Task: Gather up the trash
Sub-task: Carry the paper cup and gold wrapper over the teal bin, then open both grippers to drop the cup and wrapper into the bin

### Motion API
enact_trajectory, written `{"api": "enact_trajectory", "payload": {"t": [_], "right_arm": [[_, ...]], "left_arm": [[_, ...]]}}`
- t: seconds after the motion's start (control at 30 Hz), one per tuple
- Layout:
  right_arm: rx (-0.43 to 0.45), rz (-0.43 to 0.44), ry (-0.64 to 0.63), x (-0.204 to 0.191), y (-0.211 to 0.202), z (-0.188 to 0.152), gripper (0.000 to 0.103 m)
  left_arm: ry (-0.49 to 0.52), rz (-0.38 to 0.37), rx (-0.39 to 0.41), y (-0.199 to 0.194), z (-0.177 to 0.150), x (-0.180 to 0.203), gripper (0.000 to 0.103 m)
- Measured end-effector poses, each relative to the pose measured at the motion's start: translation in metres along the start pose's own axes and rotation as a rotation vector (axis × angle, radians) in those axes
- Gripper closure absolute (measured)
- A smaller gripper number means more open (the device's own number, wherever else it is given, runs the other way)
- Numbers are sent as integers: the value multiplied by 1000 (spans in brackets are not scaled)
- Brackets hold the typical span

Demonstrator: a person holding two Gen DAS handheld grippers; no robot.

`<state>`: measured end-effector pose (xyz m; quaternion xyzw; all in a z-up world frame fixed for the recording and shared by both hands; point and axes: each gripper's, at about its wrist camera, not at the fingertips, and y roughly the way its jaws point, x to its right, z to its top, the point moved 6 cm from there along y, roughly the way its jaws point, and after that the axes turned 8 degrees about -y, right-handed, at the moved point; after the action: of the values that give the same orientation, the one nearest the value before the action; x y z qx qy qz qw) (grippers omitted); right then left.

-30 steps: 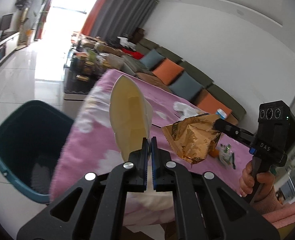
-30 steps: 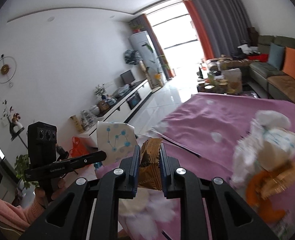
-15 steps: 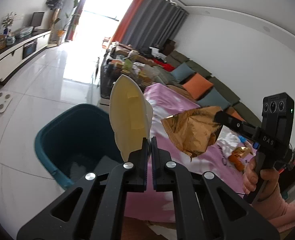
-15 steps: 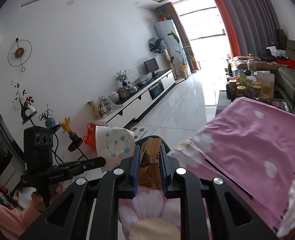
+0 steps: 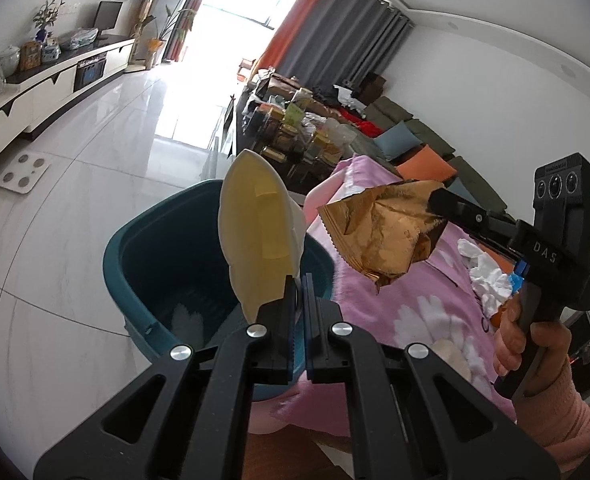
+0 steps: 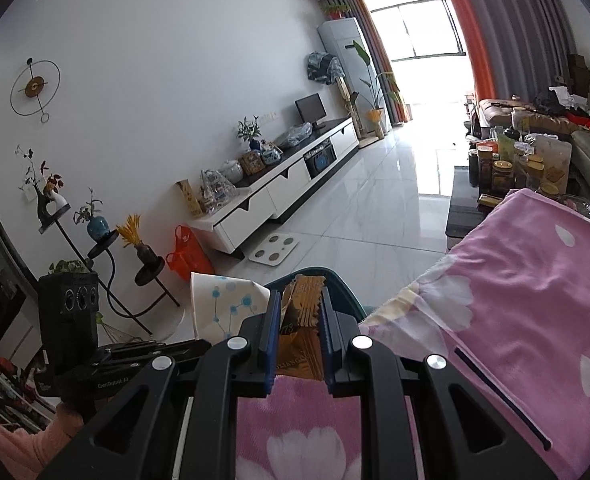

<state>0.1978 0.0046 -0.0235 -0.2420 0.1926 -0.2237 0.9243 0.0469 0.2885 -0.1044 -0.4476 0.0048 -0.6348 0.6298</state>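
My left gripper (image 5: pixel 299 280) is shut on a flattened cream paper cup (image 5: pixel 257 232) and holds it over the teal trash bin (image 5: pixel 135 276) on the floor by the table. The cup shows in the right wrist view (image 6: pixel 223 308) with blue dots on its outside. My right gripper (image 6: pixel 298 304) is shut on a crumpled gold snack wrapper (image 6: pixel 301 320), which in the left wrist view (image 5: pixel 383 228) hangs above the pink cloth edge, just right of the bin. The bin rim (image 6: pixel 315 272) shows just beyond the right gripper's fingertips.
The table wears a pink flowered cloth (image 5: pixel 423 300) with crumpled white tissue and other trash (image 5: pixel 489 280) on it. A coffee table crowded with jars (image 6: pixel 511 172) stands beyond. A white scale (image 5: pixel 23 174) lies on the tiled floor; a TV cabinet (image 6: pixel 279 188) lines the wall.
Both grippers have swung left from over the table toward the bin, each still holding its item. The bin now sits nearer and directly under the cup.
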Motion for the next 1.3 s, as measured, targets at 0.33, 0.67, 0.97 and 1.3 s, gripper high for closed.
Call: {"api": "enact_trajectory", "payload": {"t": [0.33,0.67,0.97,1.3], "right_arm": [[-67,-22,-26,-7,32,-1,86],[-128,-37,-56,-14,53,-3,86],[-187,-45,-76,-18,73,-6,86],[-243,-41,-81,-23,91,-12,84]], "left_arm": [[-36,35,-24,18,-5,-13,99],[-59,55,-52,32,-8,-22,99],[-63,73,-78,49,-9,-31,99],[-54,95,-98,74,-4,-35,97]]}}
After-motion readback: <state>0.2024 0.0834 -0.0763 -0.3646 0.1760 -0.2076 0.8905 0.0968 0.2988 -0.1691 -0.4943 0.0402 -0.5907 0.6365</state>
